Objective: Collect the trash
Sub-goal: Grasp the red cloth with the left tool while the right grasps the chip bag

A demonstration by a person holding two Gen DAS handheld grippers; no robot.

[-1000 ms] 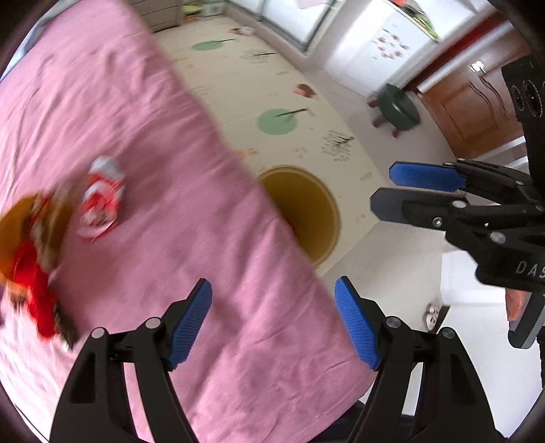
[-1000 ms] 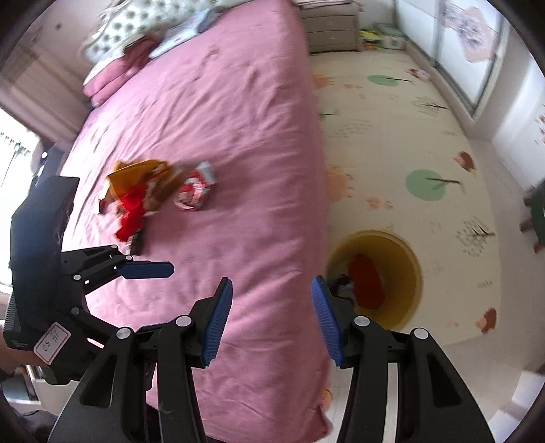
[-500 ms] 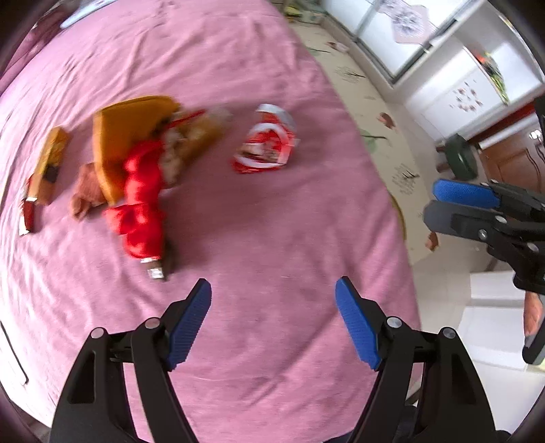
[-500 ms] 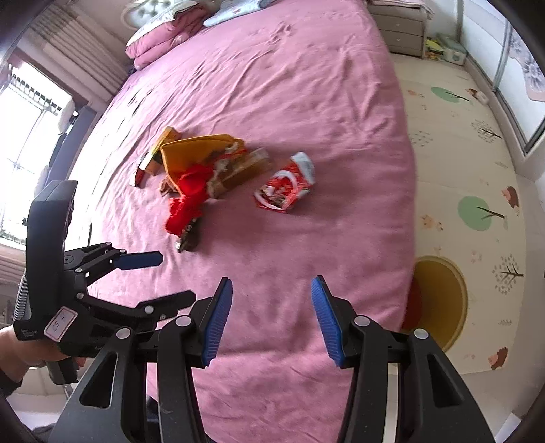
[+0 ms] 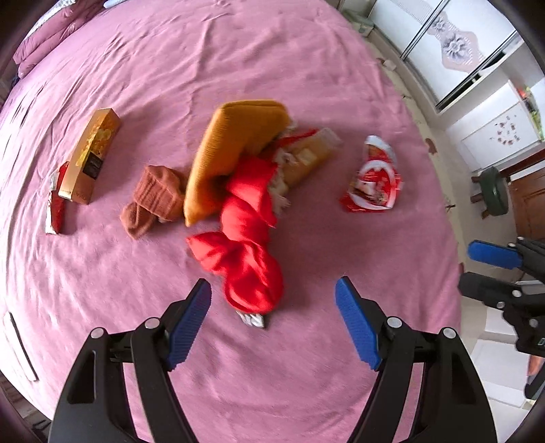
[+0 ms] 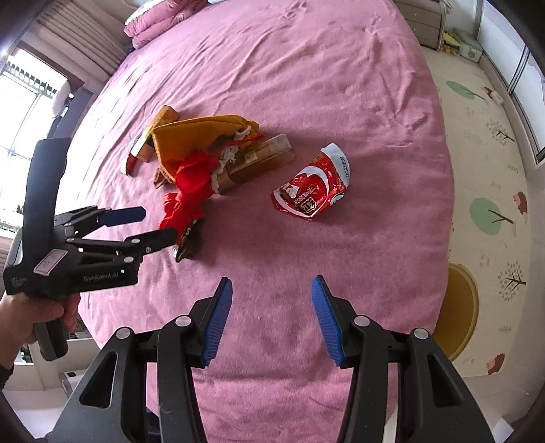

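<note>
Trash and clothes lie mixed on a pink bed [image 5: 306, 68]. A red-and-white snack bag [image 5: 374, 177] [image 6: 311, 191] lies alone to the right of the pile. The pile holds an orange cloth [image 5: 235, 146], a twisted red cloth [image 5: 247, 245], a brown sock [image 5: 153, 197] and a brownish clear packet [image 6: 259, 160]. A dark wrapper [image 5: 252, 319] [image 6: 185, 243] pokes out from under the red cloth. My left gripper [image 5: 272, 306] [image 6: 158, 223] hangs open right over that wrapper. My right gripper [image 6: 270, 300] [image 5: 466, 267] is open over bare bedding, short of the snack bag.
A gold box [image 5: 90, 155] and a small red wrapper [image 5: 56, 204] lie left of the pile. A yellow bin [image 6: 454, 310] stands on the patterned floor mat [image 6: 490, 163] beside the bed. Pillows [image 6: 160, 20] lie at the far end. A green stool [image 5: 494, 191] stands by the door.
Both views have swung from the bed's edge and the bin onto the pile. My left gripper has come over the red cloth and dark wrapper. Both jaws stand as wide as before.
</note>
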